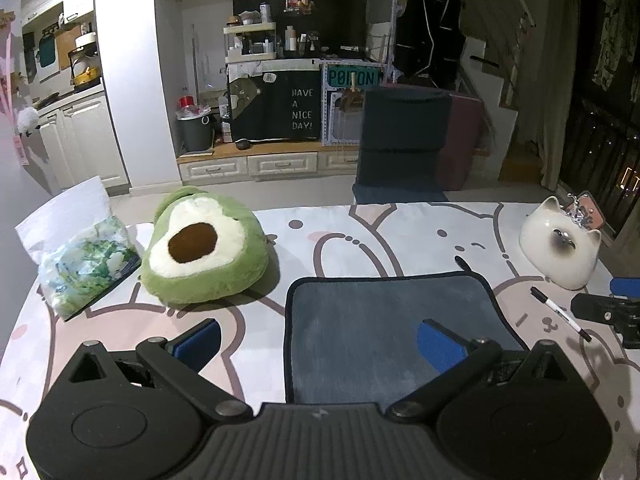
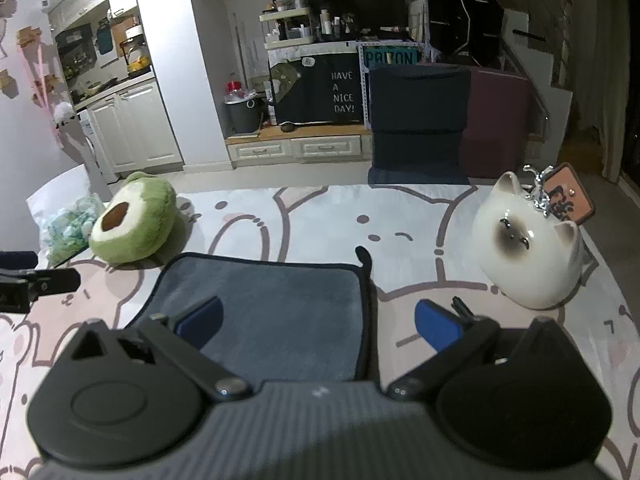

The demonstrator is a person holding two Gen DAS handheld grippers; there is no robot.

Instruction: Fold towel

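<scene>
Here the gray towel (image 1: 392, 320) lies flat on the desk (image 1: 360, 232), near the front edge and about in the middle between left and right. It has a dark border and a small loop at its far right corner.

The left gripper (image 1: 320, 344) hovers over the front left part of the towel. Its fingers (image 1: 438, 344) are spread wide and grip nothing; one blue pad is over the towel, the other is over the patterned cloth beside the towel's left edge.

The right gripper (image 2: 318, 326) hovers at the front right part of the towel, also with the fingers (image 2: 434, 330) wide apart and empty. The towel's right edge passes between its two pads.

An avocado plush (image 1: 204, 248) sits toward the far left of the desk, with a plastic bag (image 1: 84, 260) just beside it. A white cat figure (image 2: 528, 248) stands toward the far right. A black marker (image 1: 560, 314) lies between the towel and the right edge.
</scene>
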